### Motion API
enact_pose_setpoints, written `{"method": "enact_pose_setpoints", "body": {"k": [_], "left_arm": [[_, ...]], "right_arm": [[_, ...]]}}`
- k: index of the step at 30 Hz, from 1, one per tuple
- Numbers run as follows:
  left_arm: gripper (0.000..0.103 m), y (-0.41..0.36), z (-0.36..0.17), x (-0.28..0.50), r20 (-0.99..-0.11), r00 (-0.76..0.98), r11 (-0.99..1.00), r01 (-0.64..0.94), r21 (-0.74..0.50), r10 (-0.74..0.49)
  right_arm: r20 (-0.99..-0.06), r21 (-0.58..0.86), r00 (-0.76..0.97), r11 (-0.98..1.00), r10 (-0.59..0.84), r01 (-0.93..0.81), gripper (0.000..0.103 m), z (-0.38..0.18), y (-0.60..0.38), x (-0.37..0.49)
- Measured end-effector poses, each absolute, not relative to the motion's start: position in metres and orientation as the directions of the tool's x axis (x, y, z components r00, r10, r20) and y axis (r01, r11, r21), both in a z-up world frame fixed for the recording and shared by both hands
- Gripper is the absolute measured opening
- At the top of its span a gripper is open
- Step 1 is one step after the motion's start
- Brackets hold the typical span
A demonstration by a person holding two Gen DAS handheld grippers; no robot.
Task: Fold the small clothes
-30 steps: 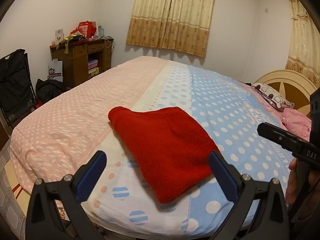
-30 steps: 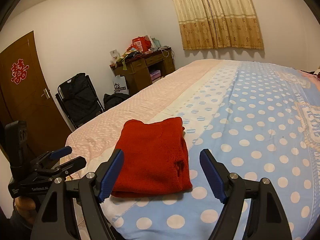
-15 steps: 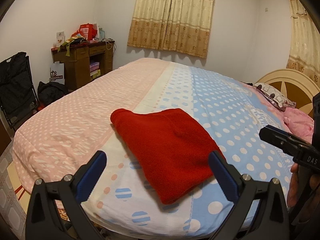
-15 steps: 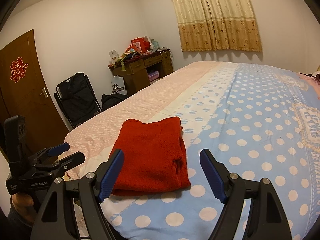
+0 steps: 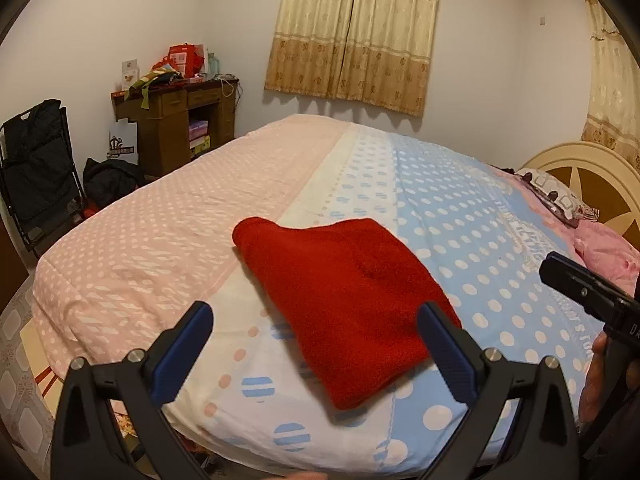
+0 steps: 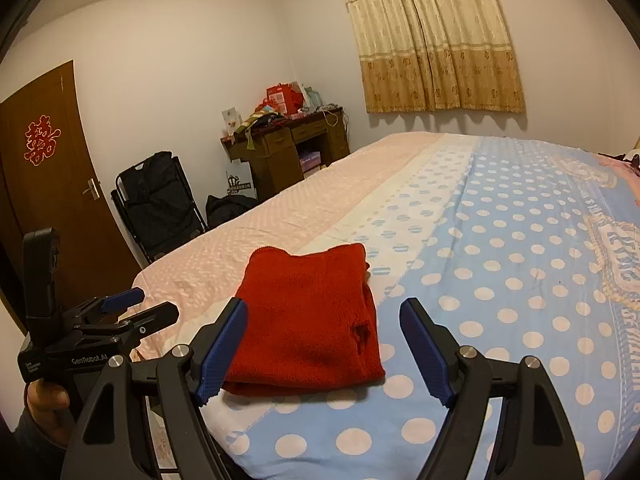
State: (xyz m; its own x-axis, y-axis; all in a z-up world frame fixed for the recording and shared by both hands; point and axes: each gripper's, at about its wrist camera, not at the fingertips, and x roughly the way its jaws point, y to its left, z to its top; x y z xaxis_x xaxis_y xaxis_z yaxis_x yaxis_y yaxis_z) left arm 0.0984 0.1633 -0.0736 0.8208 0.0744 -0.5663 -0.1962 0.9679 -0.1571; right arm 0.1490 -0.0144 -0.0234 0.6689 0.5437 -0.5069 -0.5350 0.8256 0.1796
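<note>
Both views are sitting slightly farther back from the cloth than a second ago; it is lying unmoved.

Left wrist: the left tongs are hanging released above the folded red cloth on the bed, near its edge.

Right wrist: the right tongs are spread wide, empty, just before the cloth.

Garment solid red, fuzzy. Bedspread in three bands: pink with white dots and dashes, cream with striped blue dots, light blue with white polka dots. Curtains beige-gold, floral border. Walls white. Door brown, red paper emblem. Desk dark brown. Chair black. Headboard cream and brown. Gripper pads blue, frames black.
</note>
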Motion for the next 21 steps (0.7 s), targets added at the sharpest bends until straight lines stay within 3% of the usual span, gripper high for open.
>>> {"method": "enact_pose_setpoints", "body": {"k": [21], "left_arm": [[0.103, 0.1664, -0.0696, 0.0946, -0.514, 0.843, 0.968, -0.235, -0.090, 0.157]], "right_arm": [[-0.513, 0.168, 0.655, 0.813, 0.555, -0.557, 0.079, -0.0255, -0.0045, 0.1410]]}}
